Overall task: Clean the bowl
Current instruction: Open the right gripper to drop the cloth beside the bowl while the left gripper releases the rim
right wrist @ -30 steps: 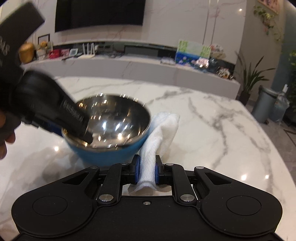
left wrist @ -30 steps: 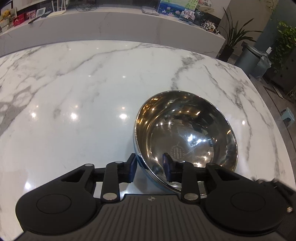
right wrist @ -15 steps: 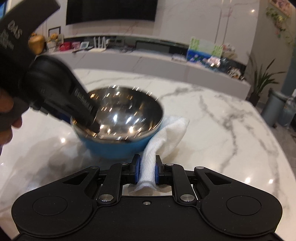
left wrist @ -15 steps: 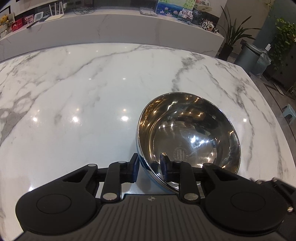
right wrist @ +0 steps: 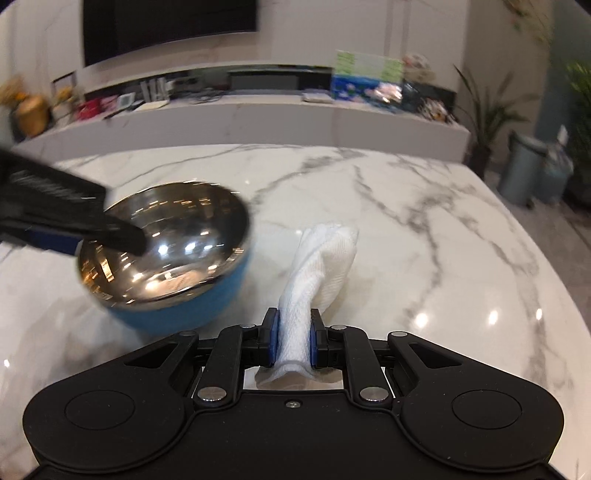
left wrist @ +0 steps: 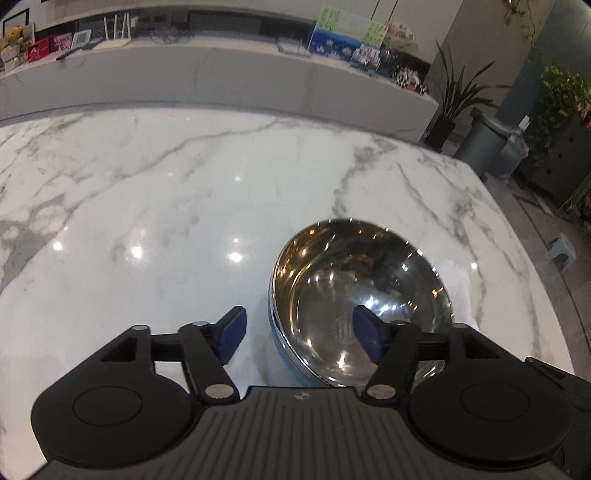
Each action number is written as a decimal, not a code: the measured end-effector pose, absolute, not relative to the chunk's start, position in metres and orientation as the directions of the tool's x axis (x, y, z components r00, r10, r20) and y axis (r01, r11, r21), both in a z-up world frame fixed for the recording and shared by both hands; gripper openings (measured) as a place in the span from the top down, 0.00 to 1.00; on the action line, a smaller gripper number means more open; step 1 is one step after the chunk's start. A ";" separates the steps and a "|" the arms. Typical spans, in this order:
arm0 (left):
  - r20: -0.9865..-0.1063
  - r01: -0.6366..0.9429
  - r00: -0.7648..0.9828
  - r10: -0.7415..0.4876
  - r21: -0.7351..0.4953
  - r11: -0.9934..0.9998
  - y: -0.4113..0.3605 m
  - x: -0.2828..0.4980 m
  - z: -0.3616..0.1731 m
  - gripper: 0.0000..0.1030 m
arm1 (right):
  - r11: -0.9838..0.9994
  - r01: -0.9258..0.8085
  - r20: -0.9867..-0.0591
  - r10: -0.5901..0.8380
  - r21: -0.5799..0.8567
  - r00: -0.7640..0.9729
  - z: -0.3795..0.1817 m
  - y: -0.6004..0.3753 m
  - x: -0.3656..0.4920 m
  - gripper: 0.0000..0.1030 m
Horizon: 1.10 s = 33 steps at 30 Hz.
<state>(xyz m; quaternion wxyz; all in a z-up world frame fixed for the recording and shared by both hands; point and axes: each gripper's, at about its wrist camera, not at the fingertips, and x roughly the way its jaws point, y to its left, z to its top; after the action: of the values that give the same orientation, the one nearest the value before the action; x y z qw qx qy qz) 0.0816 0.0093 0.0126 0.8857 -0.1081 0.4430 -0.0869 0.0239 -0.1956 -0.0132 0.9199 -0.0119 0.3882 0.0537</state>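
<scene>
Now, through your left wrist camera, a glossy white marble table (left wrist: 155, 206) with grey veins fills the view, ceiling lights glinting off it. Your left gripper (left wrist: 295, 334) is opening, its jaws standing wide: one blue pad outside the bowl (left wrist: 362, 306), one over its steel inside, neither pressing the rim that lies between them. The bowl sits at the near right of the table, blue outside. Beyond the far edge runs a long white ledge (left wrist: 221, 77) crowded with small items; plants (left wrist: 454, 99) and a grey bin (left wrist: 484, 144) stand at far right.

Through your right wrist camera, your right gripper (right wrist: 293, 341) is clamped tight on a white cloth (right wrist: 317, 266), whose free end trails away over the marble. The bowl sits just left of it, blurred, with the left gripper's finger reaching over its rim. A dark screen (right wrist: 166, 26) hangs on the far wall.
</scene>
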 end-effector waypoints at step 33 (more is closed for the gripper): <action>-0.707 0.101 0.693 -0.141 -0.098 0.990 -0.004 0.023 0.033 0.22 | 0.996 -0.071 -0.614 0.021 -0.058 0.789 0.035 -0.190 -0.034 0.39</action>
<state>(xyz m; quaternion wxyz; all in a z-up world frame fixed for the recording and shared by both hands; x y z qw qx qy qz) 0.0230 -0.0044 0.0325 0.9197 -0.0254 0.3861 -0.0658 -0.0337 -0.1902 0.0348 0.9450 -0.0388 0.3239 0.0243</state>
